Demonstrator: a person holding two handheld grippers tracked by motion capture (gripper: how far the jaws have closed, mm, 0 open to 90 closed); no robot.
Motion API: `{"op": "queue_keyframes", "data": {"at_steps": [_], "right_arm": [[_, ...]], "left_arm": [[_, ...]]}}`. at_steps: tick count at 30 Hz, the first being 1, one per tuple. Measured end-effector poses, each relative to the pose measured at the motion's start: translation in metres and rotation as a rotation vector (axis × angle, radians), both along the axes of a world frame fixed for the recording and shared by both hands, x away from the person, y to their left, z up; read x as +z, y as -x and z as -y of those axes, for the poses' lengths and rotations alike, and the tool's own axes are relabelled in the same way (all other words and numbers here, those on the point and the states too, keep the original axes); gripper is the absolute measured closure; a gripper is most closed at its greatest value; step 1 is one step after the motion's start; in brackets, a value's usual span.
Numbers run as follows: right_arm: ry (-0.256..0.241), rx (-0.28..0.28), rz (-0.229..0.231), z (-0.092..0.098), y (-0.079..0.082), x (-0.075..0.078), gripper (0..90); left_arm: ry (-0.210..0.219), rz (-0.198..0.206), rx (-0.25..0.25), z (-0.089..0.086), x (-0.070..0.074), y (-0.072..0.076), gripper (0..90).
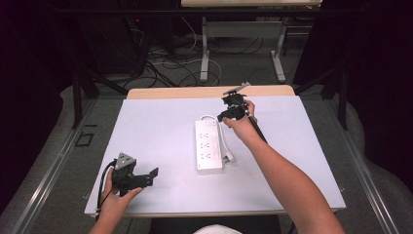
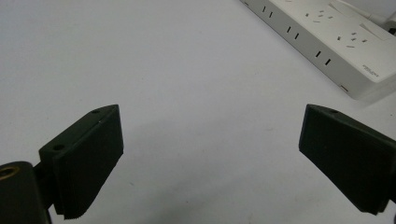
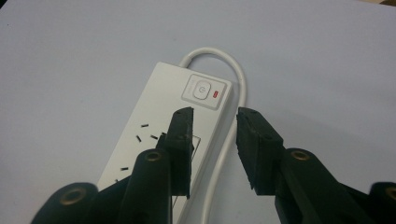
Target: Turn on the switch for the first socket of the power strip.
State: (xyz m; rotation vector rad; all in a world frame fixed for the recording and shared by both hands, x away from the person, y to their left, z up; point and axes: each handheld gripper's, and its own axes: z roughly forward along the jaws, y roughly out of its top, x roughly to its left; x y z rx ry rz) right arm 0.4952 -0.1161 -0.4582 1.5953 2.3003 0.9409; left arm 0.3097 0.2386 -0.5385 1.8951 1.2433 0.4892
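A white power strip [image 1: 209, 146] lies in the middle of the white table top [image 1: 156, 126], its cord [image 1: 225, 142] looping from the far end back along its right side. My right gripper [image 1: 222, 117] hovers over that far end, open by a narrow gap with nothing in it. In the right gripper view the jaws [image 3: 215, 123] sit just short of the strip's [image 3: 159, 126] switch button [image 3: 201, 90], with the cord [image 3: 236, 74] curving behind. My left gripper [image 1: 154, 174] rests near the front left, jaws wide open [image 2: 210, 140]; the strip [image 2: 327, 42] lies off to its right.
The table's wooden far edge [image 1: 195, 91] borders a floor with cables and another table's legs [image 1: 204, 58]. Bare white surface spreads left of the strip and along the right side [image 1: 302, 146].
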Motion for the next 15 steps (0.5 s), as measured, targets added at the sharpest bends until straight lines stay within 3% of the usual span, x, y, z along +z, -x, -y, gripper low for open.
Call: {"op": "queue_keyframes", "data": {"at_steps": [9,10,11,15], "right_arm": [[0.016,0.004,-0.019,-0.009,-0.002,-0.009,73.3],[-0.005,-0.004,-0.024,-0.011,-0.002,-0.011,73.9],[0.015,-0.010,-0.039,-0.012,-0.003,-0.011,74.6],[0.000,-0.004,-0.041,-0.017,-0.004,-0.017,77.6]], "left_arm": [[-0.001,-0.001,-0.001,0.000,0.000,0.000,6.6],[-0.003,-0.002,-0.001,0.000,0.000,0.000,6.6],[-0.003,-0.002,-0.002,0.000,0.000,0.000,6.7],[-0.001,-0.003,0.001,-0.001,-0.001,0.000,6.7]]}}
